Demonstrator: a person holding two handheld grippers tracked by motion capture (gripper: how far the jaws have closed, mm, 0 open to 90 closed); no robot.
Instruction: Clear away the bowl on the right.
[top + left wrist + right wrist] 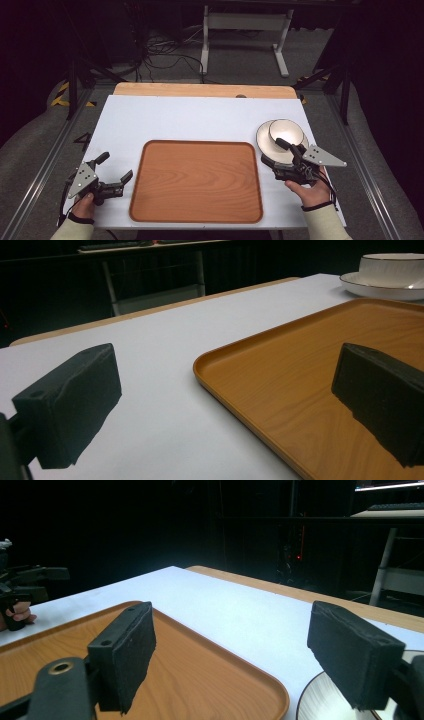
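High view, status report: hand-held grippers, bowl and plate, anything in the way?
Left hand-held gripper open, off the tray's left edge. Right hand-held gripper open over the plate. Bowl sits on plate, ungripped. Nothing blocking; tray bare.

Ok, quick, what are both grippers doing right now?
Left gripper: open, holding nothing, beside the tray.
Right gripper: open, holding nothing, at the bowl on the plate.

Right gripper [278,156] covers the near rim of the plate [265,142] in the high view; whether a jaw touches the plate can't be told. In the left gripper view, bowl [392,267] and plate cut off at right edge, beyond the tray [280,385]. In the right gripper view, plate cut by bottom edge.
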